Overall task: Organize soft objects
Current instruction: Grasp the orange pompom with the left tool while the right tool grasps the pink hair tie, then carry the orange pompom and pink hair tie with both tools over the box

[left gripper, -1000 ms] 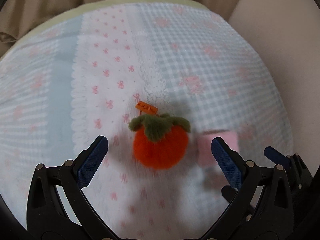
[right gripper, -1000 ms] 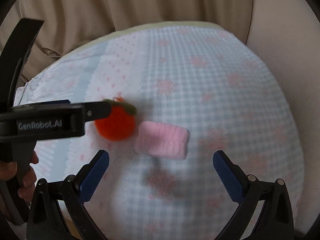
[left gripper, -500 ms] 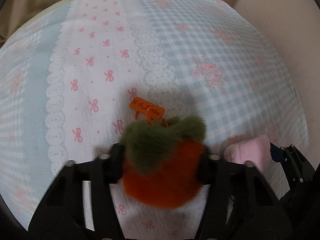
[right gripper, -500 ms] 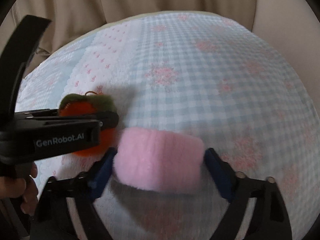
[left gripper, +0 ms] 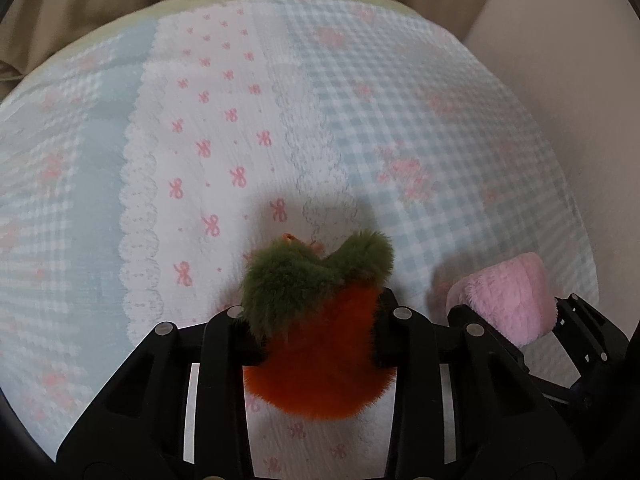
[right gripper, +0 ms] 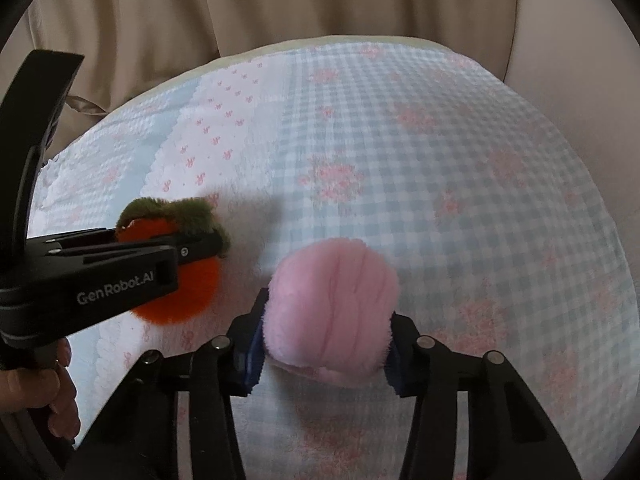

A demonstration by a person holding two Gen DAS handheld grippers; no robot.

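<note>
Curtain (right gripper: 280, 8): beige folds hang behind the far edge of the bed, across the top of both views.

Bed cover (left gripper: 420, 120): a quilted spread in pale blue gingham with pink flower motifs; a white band with pink bows (left gripper: 208, 128) runs down it, edged by scalloped lace on both sides. A pale green rim shows along its far edge.

Wall (left gripper: 568, 80): a plain cream surface beside the bed on the right.

Left tongs (left gripper: 318, 336): clenched on the orange plush, black arms drawn in against its sides. In the right wrist view the same tool (right gripper: 192, 250) reaches in from the left, with white lettering on its body.

Right tongs (right gripper: 326, 344): clamped on the pink plush, blue pads pressed into either flank.

Hand (right gripper: 44, 396): fingers wrap the left tool's handle at the lower left edge of the right wrist view.

Pink plush (right gripper: 332, 312): a fluffy ribbed roll, squeezed into a rounded lump between the right tongs; it appears lifted off the cover, though the angle leaves that uncertain. From the left wrist view it (left gripper: 508, 292) sits just to the right of the orange plush, apart from it.

Orange plush (left gripper: 320, 356): a round furry fruit with a shaggy green leaf cap (left gripper: 304, 276), held in the left tongs above the bow-print band, its shadow lying on the cover beyond it.

Tag (left gripper: 290, 237): a small orange sliver peeking over the leaf cap; its print is unreadable.
</note>
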